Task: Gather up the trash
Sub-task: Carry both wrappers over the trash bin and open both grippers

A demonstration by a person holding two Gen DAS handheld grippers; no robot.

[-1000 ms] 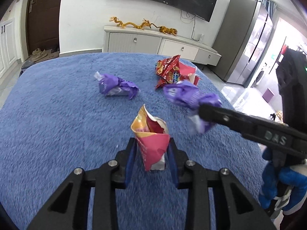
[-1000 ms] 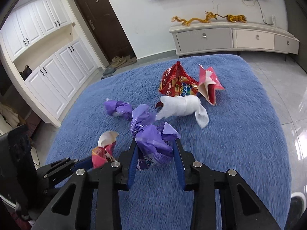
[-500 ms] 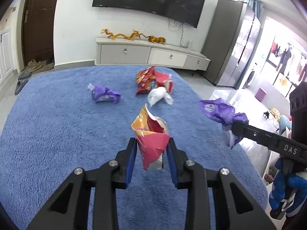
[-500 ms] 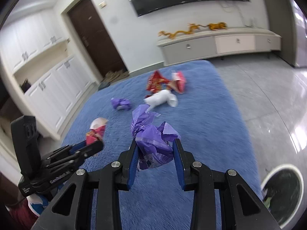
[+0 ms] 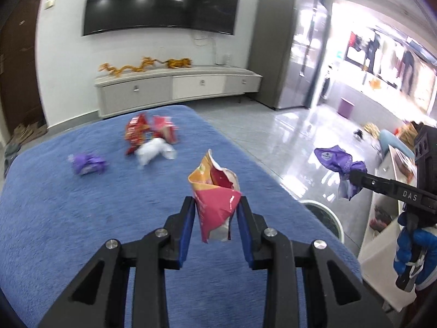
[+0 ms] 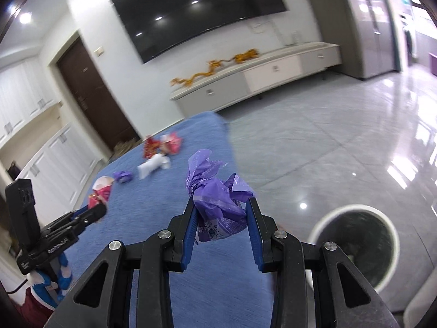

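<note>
Purple wrapper [image 6: 218, 213] — right gripper [image 6: 221, 220] clamps.

Six wrappers: two purple [image 6: 218, 205], three red [image 5: 215, 205], one white [image 5: 153, 151].

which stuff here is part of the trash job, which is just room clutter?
Job:
- pink-orange wrapper in left gripper
- purple wrapper in right gripper
- bin
- on blue surface: small purple wrapper, white wad, red packets

Clutter:
- TV
- cabinet
- gold dragon figures
- fridge
</note>
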